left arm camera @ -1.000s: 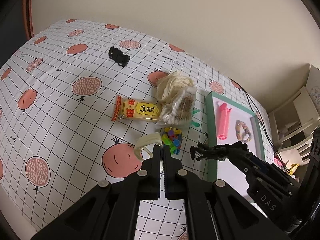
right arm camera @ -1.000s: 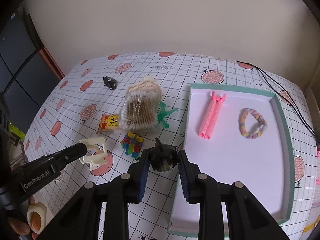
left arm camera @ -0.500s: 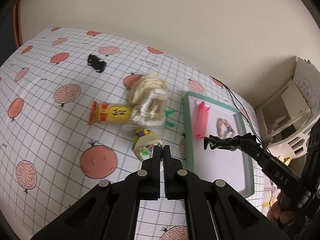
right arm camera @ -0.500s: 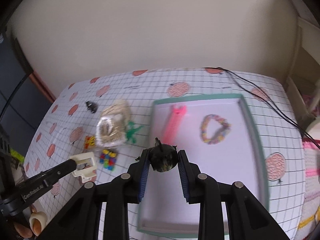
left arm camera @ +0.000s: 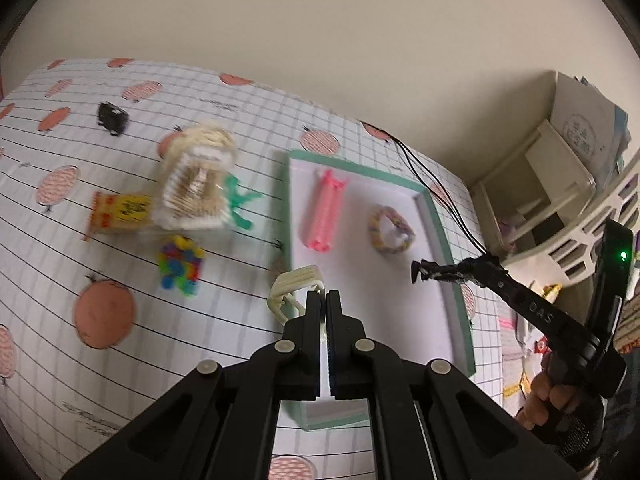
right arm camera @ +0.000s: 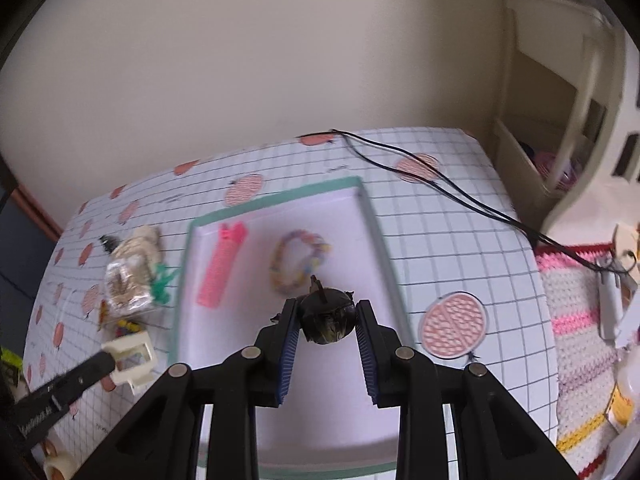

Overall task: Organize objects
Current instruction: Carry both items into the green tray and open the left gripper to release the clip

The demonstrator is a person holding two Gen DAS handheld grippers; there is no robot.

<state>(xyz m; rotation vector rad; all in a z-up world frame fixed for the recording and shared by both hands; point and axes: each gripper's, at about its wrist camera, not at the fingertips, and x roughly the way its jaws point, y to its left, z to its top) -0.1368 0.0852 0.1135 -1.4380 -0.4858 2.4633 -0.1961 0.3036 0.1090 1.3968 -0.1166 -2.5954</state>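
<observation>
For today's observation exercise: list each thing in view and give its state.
Left gripper: shut on cream clip.
Right gripper: shut on dark hair clip, above tray.
Pink roller: lying in tray.
Bracelet: lying in tray.
Cotton swab bag: on table.

Both hand-held grippers moved over the tray
The left hand-held gripper carried the cream clip from the table to the tray edge; the right hand-held gripper brought the dark clip over its middle.

Tray on gridded tablecloth
</observation>
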